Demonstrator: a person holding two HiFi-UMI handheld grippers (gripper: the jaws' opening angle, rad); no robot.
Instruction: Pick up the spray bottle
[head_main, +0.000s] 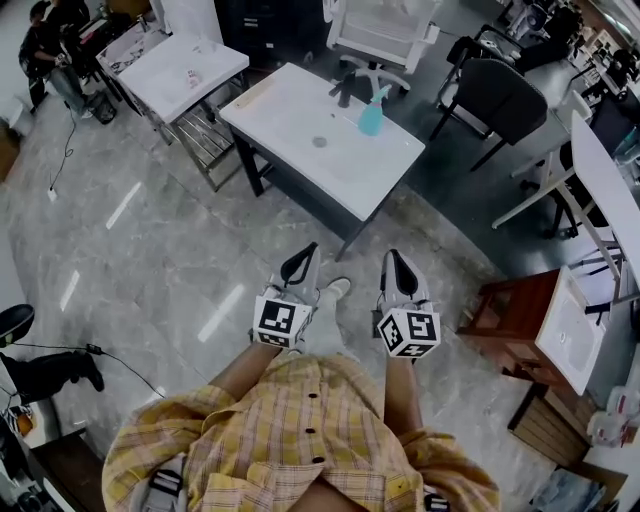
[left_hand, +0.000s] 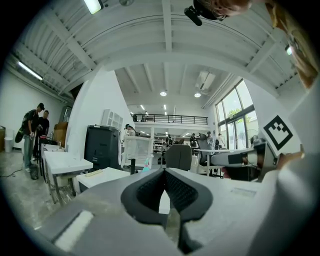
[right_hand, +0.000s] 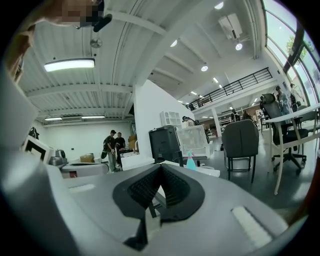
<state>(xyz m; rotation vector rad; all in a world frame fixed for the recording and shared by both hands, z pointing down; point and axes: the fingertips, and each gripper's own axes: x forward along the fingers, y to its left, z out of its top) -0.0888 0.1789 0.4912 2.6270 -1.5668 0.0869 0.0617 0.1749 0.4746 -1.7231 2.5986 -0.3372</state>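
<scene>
Bottle (head_main: 371, 115) stands upright, long axis vertical; nozzle dir too small to tell. It's by the far edge of the tabletop (head_main: 300, 110), nr its right corner, well ahead of my tongs. L tongs (head_main: 300, 262) & R tongs (head_main: 398, 262): jaws together, holding nothing, touching nothing.

Spray bottle (head_main: 371, 116) on table (head_main: 290, 112)

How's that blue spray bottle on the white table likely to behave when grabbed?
The spray bottle stands upright and fairly slim, so a high nudge probably tips it. It looks like light-blue plastic, so it is likely light and slightly squeezable. Its fill level isn't visible.
</scene>
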